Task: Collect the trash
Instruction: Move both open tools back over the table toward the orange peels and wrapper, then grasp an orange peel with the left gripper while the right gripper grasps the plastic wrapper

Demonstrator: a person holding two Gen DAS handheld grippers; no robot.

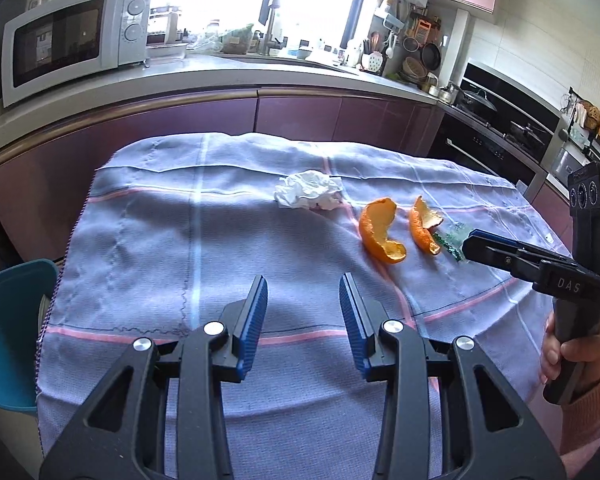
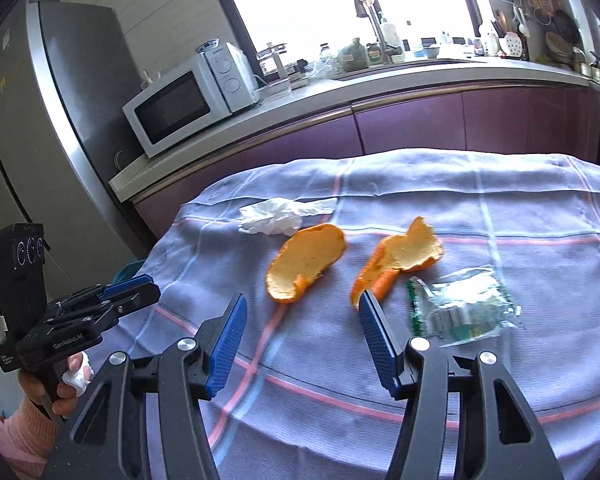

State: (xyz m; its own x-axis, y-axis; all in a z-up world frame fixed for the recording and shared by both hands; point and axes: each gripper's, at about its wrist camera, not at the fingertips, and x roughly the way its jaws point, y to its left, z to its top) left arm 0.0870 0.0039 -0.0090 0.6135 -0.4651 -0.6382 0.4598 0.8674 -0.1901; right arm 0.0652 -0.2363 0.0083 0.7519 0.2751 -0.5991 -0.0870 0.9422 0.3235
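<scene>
On the lilac cloth lie a crumpled white tissue (image 1: 309,195) (image 2: 276,216), two orange peels, one on the left (image 1: 380,236) (image 2: 306,262) and one on the right (image 1: 424,226) (image 2: 404,256), and a clear plastic wrapper with green print (image 1: 452,242) (image 2: 462,306). My left gripper (image 1: 303,292) is open and empty over the near middle of the cloth; it also shows in the right wrist view (image 2: 142,286). My right gripper (image 2: 302,312) is open and empty just short of the peels; in the left wrist view (image 1: 470,242) its tip is at the wrapper.
A teal bin (image 1: 14,336) stands at the table's left edge. The cloth-covered table (image 1: 172,240) ends at purple cabinets with a counter behind. A microwave (image 1: 76,36) sits on the counter, a stove (image 1: 512,120) at the right, a fridge (image 2: 60,112) at the left.
</scene>
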